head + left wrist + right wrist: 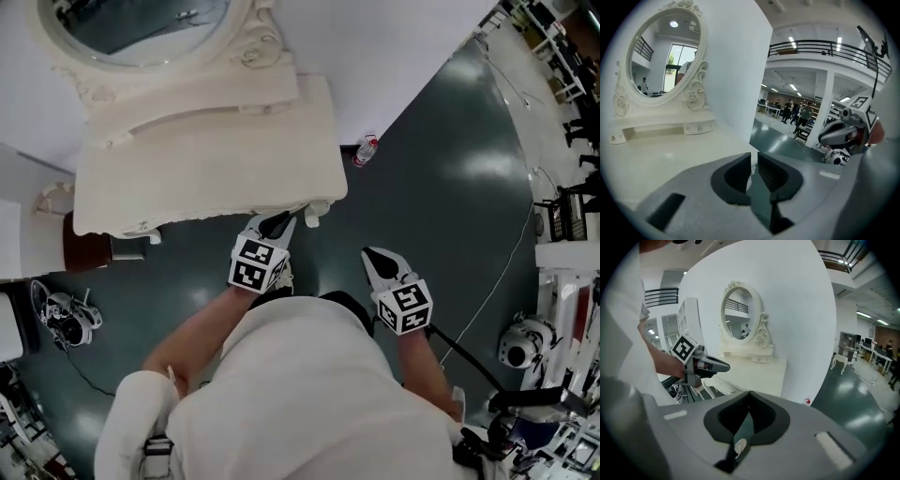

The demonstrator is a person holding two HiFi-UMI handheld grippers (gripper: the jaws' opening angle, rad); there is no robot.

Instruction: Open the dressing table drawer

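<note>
The white dressing table (206,159) with its oval mirror (141,28) stands against the wall. Its front face is hidden under the tabletop in the head view. A small drawer with two knobs (698,127) sits in the shelf below the mirror. My left gripper (277,223) is at the table's front right corner, just above the top. Its jaws stand a narrow gap apart with nothing between them (754,157). My right gripper (368,253) hangs over the dark floor to the right of the table, away from it. Its jaws (749,394) meet at the tips and hold nothing.
A plastic bottle with a red label (365,150) stands on the floor by the wall. A brown stool (84,248) is at the table's left end. White machines (66,317) (520,345) and a cable (497,281) lie on the green floor.
</note>
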